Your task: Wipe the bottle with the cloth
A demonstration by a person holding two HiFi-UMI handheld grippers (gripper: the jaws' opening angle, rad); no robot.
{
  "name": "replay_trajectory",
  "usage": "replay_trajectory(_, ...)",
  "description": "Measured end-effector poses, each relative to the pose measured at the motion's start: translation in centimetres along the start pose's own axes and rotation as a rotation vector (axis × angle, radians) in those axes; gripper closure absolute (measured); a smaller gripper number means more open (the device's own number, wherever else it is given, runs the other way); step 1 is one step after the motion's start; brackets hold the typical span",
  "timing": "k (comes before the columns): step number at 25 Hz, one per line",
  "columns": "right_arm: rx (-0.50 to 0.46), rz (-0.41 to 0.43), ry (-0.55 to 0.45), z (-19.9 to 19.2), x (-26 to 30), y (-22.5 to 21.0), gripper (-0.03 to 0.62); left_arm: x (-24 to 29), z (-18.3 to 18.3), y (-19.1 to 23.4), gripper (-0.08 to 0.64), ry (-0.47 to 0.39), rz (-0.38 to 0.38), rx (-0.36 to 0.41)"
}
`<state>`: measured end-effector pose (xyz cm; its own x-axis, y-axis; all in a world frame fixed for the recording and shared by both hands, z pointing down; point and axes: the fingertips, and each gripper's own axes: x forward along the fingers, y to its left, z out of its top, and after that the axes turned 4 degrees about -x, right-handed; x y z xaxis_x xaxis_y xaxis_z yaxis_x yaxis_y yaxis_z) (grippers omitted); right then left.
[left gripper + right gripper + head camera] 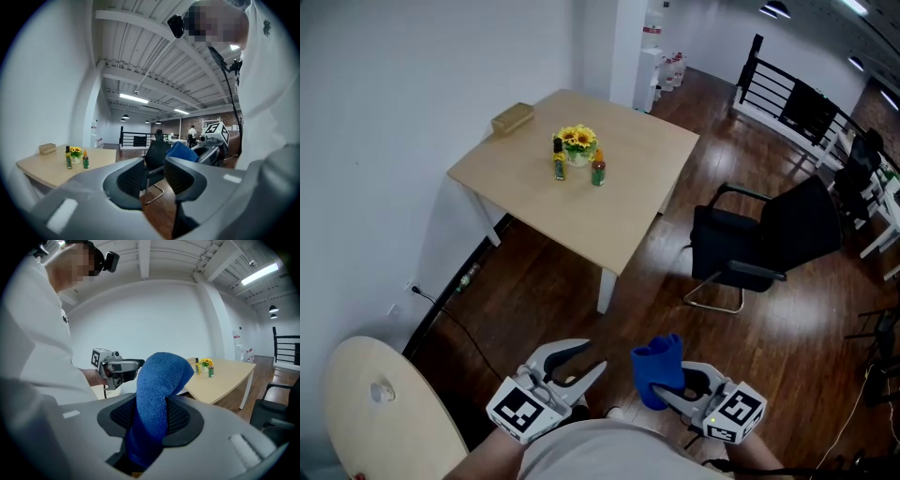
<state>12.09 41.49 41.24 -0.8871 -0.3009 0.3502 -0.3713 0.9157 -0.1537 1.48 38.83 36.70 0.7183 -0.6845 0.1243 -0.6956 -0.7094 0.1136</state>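
Two small bottles stand on the square wooden table point(619, 225) by a pot of sunflowers point(577, 142): a dark one with a yellow label point(559, 161) and a green one with an orange cap point(598, 169). Both are far ahead of me. My right gripper point(670, 386) is shut on a blue cloth point(659, 368), which stands up between its jaws point(159, 390). My left gripper point(586, 361) is open and holds nothing. In the left gripper view the bottles point(68, 157) show small at the left, and the cloth point(183, 152) sits just beyond the jaws.
A tan box point(512, 118) lies at the table's far corner. A black office chair point(769, 239) stands right of the table on the dark wood floor. A round pale tabletop point(375, 412) is at my lower left. White wall runs along the left; black railing point(787, 98) stands far right.
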Motion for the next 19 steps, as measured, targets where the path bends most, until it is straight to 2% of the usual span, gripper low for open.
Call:
replay_trajectory(5, 0.002, 0.036, -0.02, -0.9, -1.1, 1.4, 0.435, -0.7, -0.5, -2.7, 0.425, 0.034, 0.029, 0.051)
replay_trajectory(10, -0.032, 0.058, -0.031, -0.8, -1.8, 2.1, 0.435, -2.0, -1.2, -4.0, 0.434, 0.052, 0.078, 0.023)
replay_trajectory(19, -0.054, 0.064, -0.027, -1.3, -3.5, 3.6, 0.436, -2.7, -2.7, -6.2, 0.432, 0.08, 0.094, -0.046)
